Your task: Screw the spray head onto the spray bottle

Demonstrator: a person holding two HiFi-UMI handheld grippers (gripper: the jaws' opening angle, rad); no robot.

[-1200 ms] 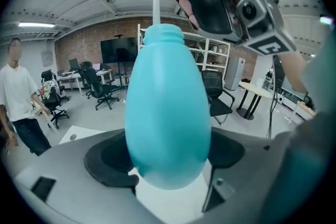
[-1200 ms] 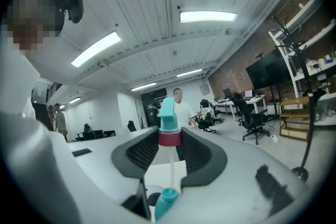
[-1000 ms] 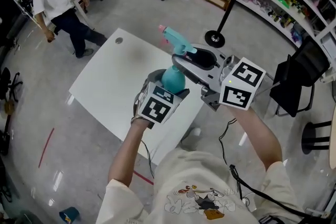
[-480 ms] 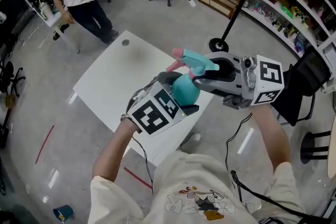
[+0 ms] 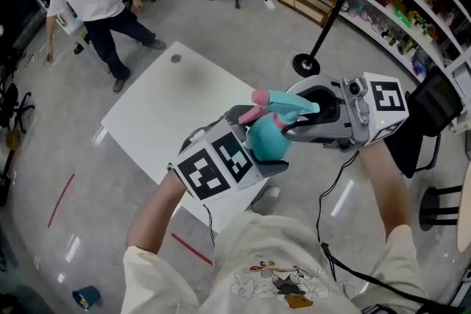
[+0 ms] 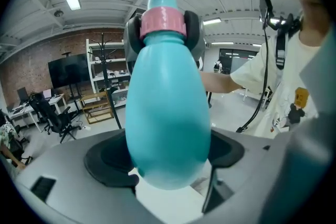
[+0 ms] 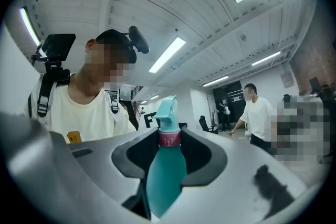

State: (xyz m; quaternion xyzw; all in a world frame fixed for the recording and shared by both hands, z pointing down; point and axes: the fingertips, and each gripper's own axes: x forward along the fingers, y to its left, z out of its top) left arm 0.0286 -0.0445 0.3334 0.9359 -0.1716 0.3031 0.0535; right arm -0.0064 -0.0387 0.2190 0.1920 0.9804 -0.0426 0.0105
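The only legible character is a large dark capital "F" [image 7: 153,120] on a white wall panel far back in the right gripper view, just left of the teal plastic spray head [image 7: 168,112], which hides whatever follows it. The white marker cube at the left [image 5: 215,165] and the one at the right [image 5: 386,101] carry black-and-white square code patterns, not letters. The cartoon print [image 5: 276,277] on the cream T-shirt has no words that can be made out. No readable label shows on the teal plastic spray bottle [image 6: 168,113].

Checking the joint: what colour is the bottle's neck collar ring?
Pink; the collar ring on the spray bottle shows best in the left gripper view.
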